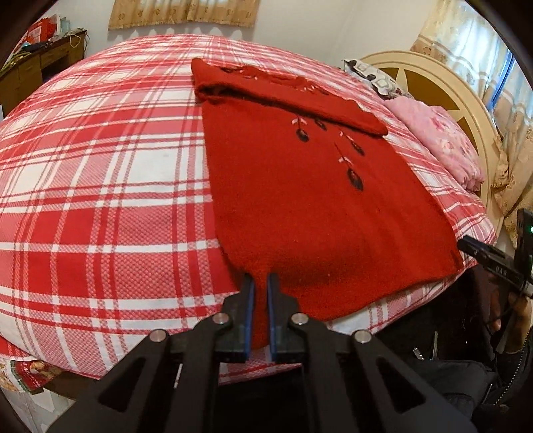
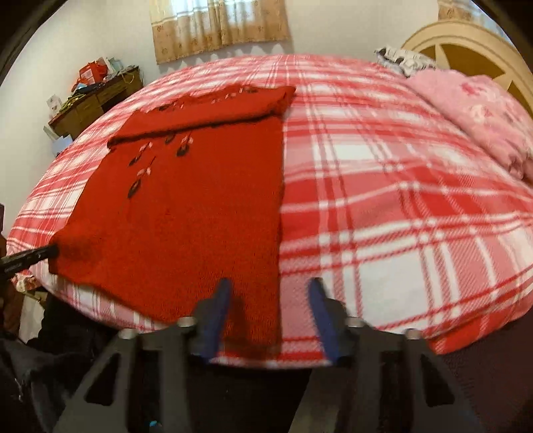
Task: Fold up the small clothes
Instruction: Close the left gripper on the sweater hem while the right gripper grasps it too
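Two wrist fisheyes, both low at the near edge of the bed (image 1: 100, 186), looking across it toward the far wall.

Left wrist cam sits close over the near left corner of the red sweater (image 1: 316, 206), headboard (image 1: 443, 90) off to its right. Right wrist cam sits by the sweater's near right corner, angled a bit left, pretty blurry. Both catch the sweater, plaid cover, pink bedding (image 2: 483, 113), desk (image 2: 96, 103) and curtain (image 2: 220, 26).
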`<state>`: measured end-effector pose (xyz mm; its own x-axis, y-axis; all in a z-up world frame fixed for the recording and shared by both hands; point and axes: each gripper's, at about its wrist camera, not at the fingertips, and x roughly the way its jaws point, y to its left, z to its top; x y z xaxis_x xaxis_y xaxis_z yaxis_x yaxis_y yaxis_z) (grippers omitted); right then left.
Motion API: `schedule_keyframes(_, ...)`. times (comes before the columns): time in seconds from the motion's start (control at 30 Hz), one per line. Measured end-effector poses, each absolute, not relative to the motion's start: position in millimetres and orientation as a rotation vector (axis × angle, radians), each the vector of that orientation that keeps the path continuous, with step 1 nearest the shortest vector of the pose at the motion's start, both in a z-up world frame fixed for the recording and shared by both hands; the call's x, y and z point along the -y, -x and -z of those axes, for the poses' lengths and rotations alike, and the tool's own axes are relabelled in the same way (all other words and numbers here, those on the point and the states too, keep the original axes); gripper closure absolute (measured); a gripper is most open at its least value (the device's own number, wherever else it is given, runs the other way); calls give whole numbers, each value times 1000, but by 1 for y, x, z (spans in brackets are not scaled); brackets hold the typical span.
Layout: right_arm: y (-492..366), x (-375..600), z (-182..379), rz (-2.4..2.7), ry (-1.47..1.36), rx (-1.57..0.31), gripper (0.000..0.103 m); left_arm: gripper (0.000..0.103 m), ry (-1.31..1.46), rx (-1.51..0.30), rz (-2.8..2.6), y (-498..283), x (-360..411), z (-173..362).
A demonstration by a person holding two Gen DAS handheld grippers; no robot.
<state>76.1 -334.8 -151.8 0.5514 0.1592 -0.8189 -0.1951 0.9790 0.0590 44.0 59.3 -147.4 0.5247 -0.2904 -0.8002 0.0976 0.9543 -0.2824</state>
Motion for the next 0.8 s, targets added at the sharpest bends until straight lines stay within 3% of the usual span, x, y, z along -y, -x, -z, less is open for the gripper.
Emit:
schedule_keyframes(0.13,-73,336,156,-235,22,-981,77,95,221,-992,237,-41,-62,144)
schedule_keyframes(0.2,-72,334,158,-270,4,-998,94,95,231,-985,241,-38,-66,141)
schedule_keyframes(0.8,-63,347,123,-366,-158,-816,97,96,345,-881,287,-36,-91,109)
